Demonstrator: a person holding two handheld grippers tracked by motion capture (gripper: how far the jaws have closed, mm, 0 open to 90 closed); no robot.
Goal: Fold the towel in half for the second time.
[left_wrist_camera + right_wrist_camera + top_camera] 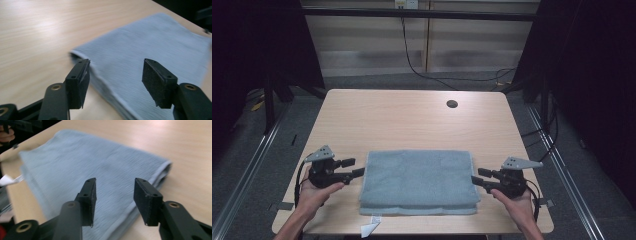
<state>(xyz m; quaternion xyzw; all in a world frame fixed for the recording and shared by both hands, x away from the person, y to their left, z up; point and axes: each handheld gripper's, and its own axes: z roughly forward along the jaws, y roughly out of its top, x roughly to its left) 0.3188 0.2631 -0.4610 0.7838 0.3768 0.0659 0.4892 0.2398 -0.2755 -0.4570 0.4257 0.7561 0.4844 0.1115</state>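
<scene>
Towel: folded blue-grey towel (419, 181) lies flat in the lower middle of the high view, on the near half of the worktop (412, 120), its front edge close to the worktop's near edge.
Left tongs: my left tongs (353, 168) sit at the towel's left edge, jaws spread, nothing pinched; in the left gripper view (115, 80) the towel's edge and corner lie beyond the gap between the pads, untouched.
Right tongs: my right tongs (478, 177) stand at the towel's right edge, jaws also spread and empty; in the right gripper view (115, 198) the folded edge runs under and past the gap.
Label: a white tag (371, 226) pokes out at the towel's lower left corner, near the worktop's front edge.
Step in hand: I judge both tongs stand free at the two short ends, the fold looking tidy.
Risk, layers: if I close on an edge now, a pad may catch only the top layer, and the fold would peel open as I lift.
Risk, uneven pull: if one side bites and the other slips off, the towel would skew or bunch.
Risk, edge: dragging it toward me could tip the front over the worktop's near edge.
Hole: a dark round hole (452, 104) sits in the upper right of the worktop, well apart from the towel.
</scene>
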